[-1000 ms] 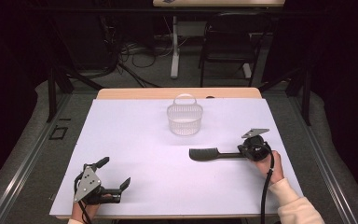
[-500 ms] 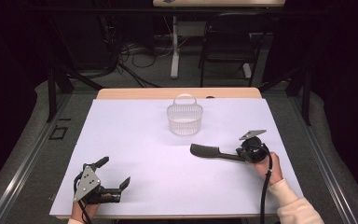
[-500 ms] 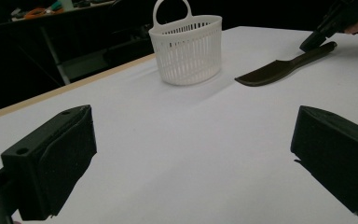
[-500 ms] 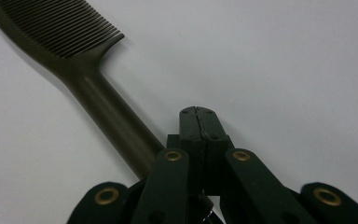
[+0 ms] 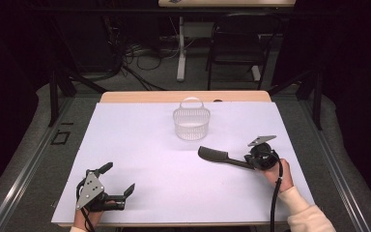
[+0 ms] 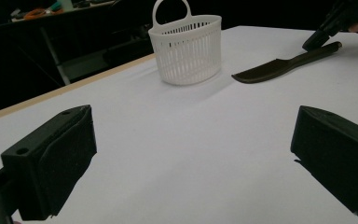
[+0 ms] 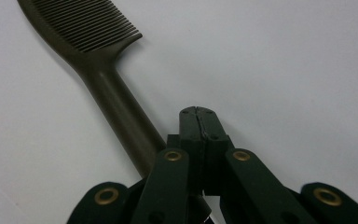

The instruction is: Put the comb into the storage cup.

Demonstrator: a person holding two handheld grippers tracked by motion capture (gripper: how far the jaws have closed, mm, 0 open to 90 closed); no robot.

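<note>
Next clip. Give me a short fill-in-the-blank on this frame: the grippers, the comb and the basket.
1. The left gripper rests near the table's front edge with its fingers wide ____.
2. The right gripper has its fingers pressed ____, and the comb's handle lies beside them, not between them.
3. The dark comb lies ____ on the white table.
4. The white basket stands ____, handle on top.

Missing words: open; together; flat; upright

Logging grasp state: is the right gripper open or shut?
Shut. The right gripper's jaws meet with nothing between them; the comb lies beside them, not clamped.
</note>
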